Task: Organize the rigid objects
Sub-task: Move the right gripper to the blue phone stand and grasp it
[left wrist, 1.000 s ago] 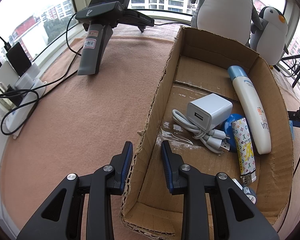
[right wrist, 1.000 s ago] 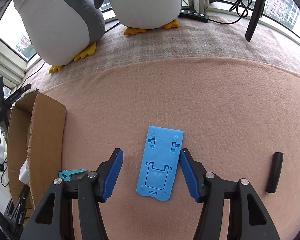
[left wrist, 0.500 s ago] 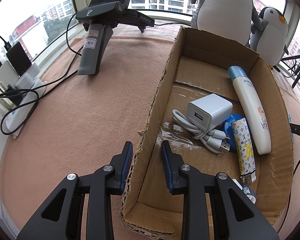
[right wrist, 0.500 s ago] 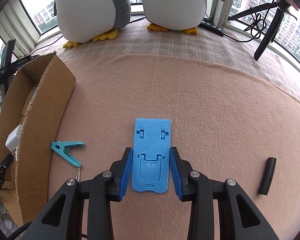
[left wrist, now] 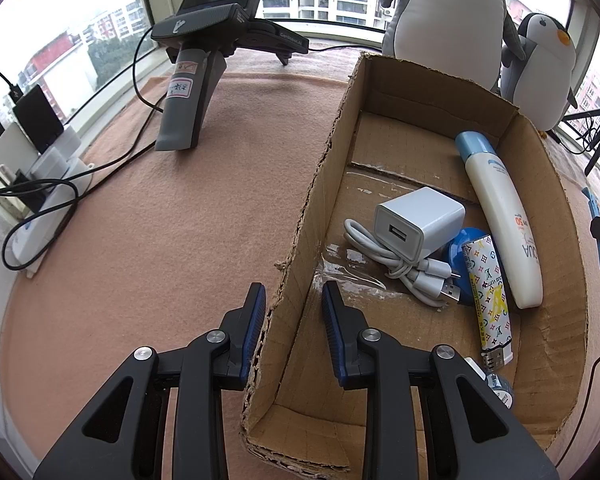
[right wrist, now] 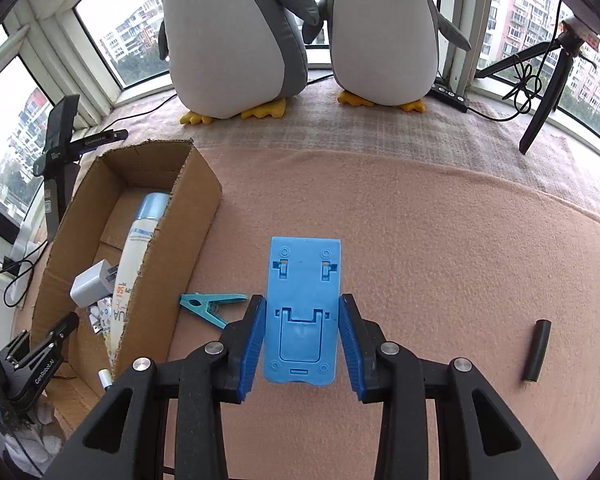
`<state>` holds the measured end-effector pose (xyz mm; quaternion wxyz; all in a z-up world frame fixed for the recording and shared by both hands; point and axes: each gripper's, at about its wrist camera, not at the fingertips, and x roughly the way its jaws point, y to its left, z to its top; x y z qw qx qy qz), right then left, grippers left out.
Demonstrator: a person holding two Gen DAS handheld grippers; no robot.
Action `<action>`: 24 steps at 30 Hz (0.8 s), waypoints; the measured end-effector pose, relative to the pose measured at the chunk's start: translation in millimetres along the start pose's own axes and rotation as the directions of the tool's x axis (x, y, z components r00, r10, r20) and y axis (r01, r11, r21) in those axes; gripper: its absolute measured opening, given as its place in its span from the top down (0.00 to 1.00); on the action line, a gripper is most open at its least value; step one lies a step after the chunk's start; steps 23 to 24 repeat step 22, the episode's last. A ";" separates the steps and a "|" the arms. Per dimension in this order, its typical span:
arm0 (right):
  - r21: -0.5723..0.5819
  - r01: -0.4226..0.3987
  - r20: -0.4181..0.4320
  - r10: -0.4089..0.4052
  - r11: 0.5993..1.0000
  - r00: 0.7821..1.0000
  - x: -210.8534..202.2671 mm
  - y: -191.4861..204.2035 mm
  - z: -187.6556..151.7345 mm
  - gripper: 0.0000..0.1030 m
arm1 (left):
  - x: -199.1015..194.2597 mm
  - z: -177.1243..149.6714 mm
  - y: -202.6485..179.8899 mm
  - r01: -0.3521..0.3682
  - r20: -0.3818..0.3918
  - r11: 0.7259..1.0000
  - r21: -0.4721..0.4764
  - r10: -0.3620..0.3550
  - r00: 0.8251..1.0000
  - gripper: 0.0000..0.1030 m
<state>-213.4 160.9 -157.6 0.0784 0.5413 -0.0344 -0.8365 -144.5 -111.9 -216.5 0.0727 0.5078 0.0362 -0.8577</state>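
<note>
Nearest me, my right tongs (right wrist: 302,340) have just gone from standing wide either side of the blue folding phone stand (right wrist: 302,312) to pinching it across its width, both pads pressed against its long edges, and the stand now looks to ride clear of the peach blanket on the worktop (right wrist: 440,240) where a second ago it lay flat; I read that as the pick made and the carry begun. Just left of the stand the teal clothespin (right wrist: 210,306) lies loose on the blanket, and off to the right the short black tube (right wrist: 537,350) is well apart, so two pieces remain after this one. My left tongs (left wrist: 294,320) have not budged: they are clamped on the near side wall of the cardboard box (left wrist: 300,240), one pad outside and one inside, steadying it. Inside the box lie the white USB charger (left wrist: 418,222) on its coiled cable, the patterned lighter (left wrist: 488,296) and the sunscreen bottle (left wrist: 500,216) along the far wall. Beyond the box two plush penguins (right wrist: 236,40) stand by the window. The next stretch, as I judge it, is swinging the stand leftward over the box's right-hand wall without clipping it.
</note>
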 end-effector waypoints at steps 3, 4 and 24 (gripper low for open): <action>-0.034 -0.025 0.020 0.025 0.999 0.999 -9.7 17.5 5.7 0.68 | 0.0 0.1 0.0 0.000 0.000 1.000 0.000 0.000 1.000 0.74; -0.046 -0.034 0.025 0.035 0.998 0.999 -12.2 23.8 7.6 0.68 | 0.1 0.1 -0.1 0.000 0.000 1.000 0.000 0.000 1.000 0.74; -0.261 -0.118 0.030 0.130 0.958 0.991 -7.1 128.3 26.1 0.68 | 0.1 0.3 0.6 0.002 0.000 1.000 -0.001 -0.002 1.000 0.74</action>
